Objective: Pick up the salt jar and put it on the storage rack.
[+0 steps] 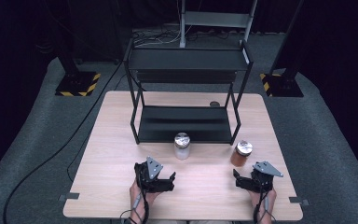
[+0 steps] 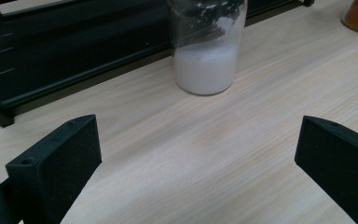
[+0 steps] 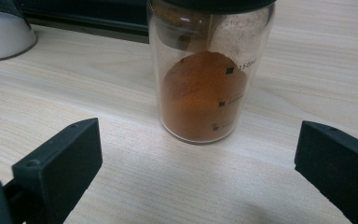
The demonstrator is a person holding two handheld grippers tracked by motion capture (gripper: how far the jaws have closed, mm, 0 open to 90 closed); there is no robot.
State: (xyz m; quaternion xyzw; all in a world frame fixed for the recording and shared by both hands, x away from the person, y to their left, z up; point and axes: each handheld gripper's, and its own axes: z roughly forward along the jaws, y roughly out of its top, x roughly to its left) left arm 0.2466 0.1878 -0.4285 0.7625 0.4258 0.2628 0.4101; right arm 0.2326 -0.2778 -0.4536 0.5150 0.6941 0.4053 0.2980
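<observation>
A: Looking along the right tool (image 3: 198, 154), where does the jar of orange-brown powder (image 3: 205, 93) sit?

B: Straight ahead of it, upright on the tabletop (image 3: 307, 56), just beyond the tips and centred between them. The jaws stand wide apart and grip nothing; bare wood lies between the black pads.

A: And from the high view?

B: The same jar (image 1: 241, 154) stands just in front of the right tool (image 1: 243, 180), near the right front leg of the black metal rack (image 1: 186, 123). The left tool (image 1: 168, 179) rests on the tabletop (image 1: 116, 154) nearer the middle, with the jar of white powder (image 1: 182, 146) just ahead of it and slightly to its right.

A: Is the left tool holding anything?

B: No. In its own view the left tool (image 2: 198, 154) is spread fully, empty, and the white-powder jar (image 2: 207, 51) stands apart from it, ahead on the wood, right against the rack's bottom shelf (image 2: 74, 51).

A: Materials?

B: Both jars are clear glass cylinders with rounded bases. The orange-brown one carries printed measuring marks on its side and a dark lid; its powder slopes up against the glass and dusts the wall above. The white powder lies level and fine, with smears clinging higher up. From above, both lids look shiny and metallic. The tabletop is pale wood with a straight grain, matt. The rack is thin black metal, two flat shelves on a square tube frame. The tool pads are matt black blocks with square edges.
</observation>
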